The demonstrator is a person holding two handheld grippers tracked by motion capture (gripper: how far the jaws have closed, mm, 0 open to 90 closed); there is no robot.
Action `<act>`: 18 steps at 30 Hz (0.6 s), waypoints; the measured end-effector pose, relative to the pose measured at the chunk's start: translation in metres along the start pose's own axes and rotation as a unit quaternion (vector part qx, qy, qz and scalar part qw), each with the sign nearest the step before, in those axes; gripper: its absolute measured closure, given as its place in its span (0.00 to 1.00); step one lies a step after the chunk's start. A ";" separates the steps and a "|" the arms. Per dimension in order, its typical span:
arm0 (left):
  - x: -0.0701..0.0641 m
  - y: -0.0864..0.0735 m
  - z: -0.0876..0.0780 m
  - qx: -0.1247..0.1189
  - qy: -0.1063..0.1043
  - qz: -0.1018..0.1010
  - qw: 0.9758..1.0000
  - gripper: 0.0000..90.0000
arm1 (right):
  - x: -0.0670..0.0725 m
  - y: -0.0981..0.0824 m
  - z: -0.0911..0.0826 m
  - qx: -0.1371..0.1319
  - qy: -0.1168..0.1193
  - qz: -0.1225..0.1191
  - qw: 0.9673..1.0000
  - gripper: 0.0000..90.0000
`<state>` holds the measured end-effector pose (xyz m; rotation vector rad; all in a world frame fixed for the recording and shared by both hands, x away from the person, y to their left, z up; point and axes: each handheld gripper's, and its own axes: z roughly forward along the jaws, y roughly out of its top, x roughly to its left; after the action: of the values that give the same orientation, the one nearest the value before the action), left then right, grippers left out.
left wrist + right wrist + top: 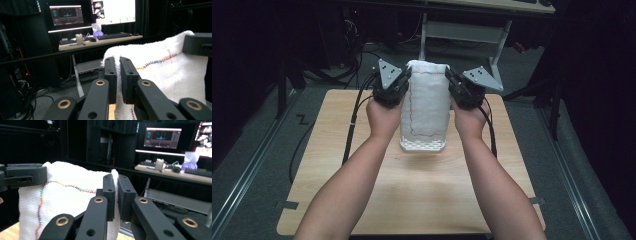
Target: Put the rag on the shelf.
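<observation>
Towel (428, 102), white with rainbow stitching, hangs at upper centre of the frame above our wooden table (412, 195). Our left gripper (404, 80) and right gripper (451, 80) each pinch a top corner. No writing is readable.

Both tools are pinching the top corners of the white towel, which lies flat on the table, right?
Not flat. The high view shows the towel hanging upright from the left tool and right tool, over a white basket on the table. Both do pinch its top corners.

the white towel (428, 102) hides most of the basket (423, 145).
</observation>
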<state>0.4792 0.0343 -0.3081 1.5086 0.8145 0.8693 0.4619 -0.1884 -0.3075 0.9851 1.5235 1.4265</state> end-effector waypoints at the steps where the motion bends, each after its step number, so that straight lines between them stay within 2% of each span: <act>1: 0.002 -0.002 0.005 0.005 0.002 -0.004 1.000 0.94 | -0.002 -0.001 0.003 0.003 0.001 0.000 1.000 0.95; 2: 0.002 -0.002 0.005 0.005 0.002 -0.004 1.000 0.94 | -0.002 -0.001 0.003 0.003 0.001 0.000 1.000 0.95; 4: 0.005 -0.008 0.017 0.014 0.013 -0.006 1.000 0.94 | -0.005 -0.005 0.016 0.019 -0.001 -0.016 1.000 0.95; 7: 0.009 -0.015 0.027 0.025 0.011 -0.015 1.000 0.94 | -0.008 -0.008 0.026 0.035 0.001 -0.018 0.999 0.95; 8: 0.009 -0.018 0.030 0.029 0.012 -0.016 0.999 0.94 | -0.011 -0.010 0.032 0.048 0.001 -0.021 0.999 0.95; 10: 0.012 -0.025 0.038 0.043 0.009 -0.021 0.999 0.94 | -0.012 -0.012 0.035 0.056 -0.001 -0.025 0.998 0.95; 11: 0.013 -0.029 0.043 0.050 0.008 -0.024 0.998 0.94 | -0.013 -0.014 0.039 0.062 -0.004 -0.034 0.997 0.95; 12: 0.014 -0.034 0.048 0.061 0.005 -0.031 0.998 0.94 | -0.016 -0.020 0.046 0.076 -0.005 -0.038 0.996 0.95; 15: 0.016 -0.041 0.055 0.083 0.005 -0.032 0.996 0.93 | -0.018 -0.028 0.054 0.097 -0.005 -0.037 0.995 0.95; 16: 0.016 -0.041 0.055 0.083 0.005 -0.032 0.996 0.93 | -0.018 -0.028 0.054 0.097 -0.005 -0.037 0.995 0.95; 17: 0.017 -0.046 0.058 0.094 0.006 -0.028 0.995 0.93 | -0.019 -0.034 0.059 0.109 -0.005 -0.032 0.993 0.95; 18: 0.017 -0.046 0.058 0.094 0.006 -0.028 0.995 0.93 | -0.019 -0.034 0.059 0.109 -0.005 -0.032 0.993 0.95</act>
<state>0.5370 0.0260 -0.3563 1.6378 0.9655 0.7779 0.5232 -0.1863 -0.3426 1.0605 1.7157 1.2274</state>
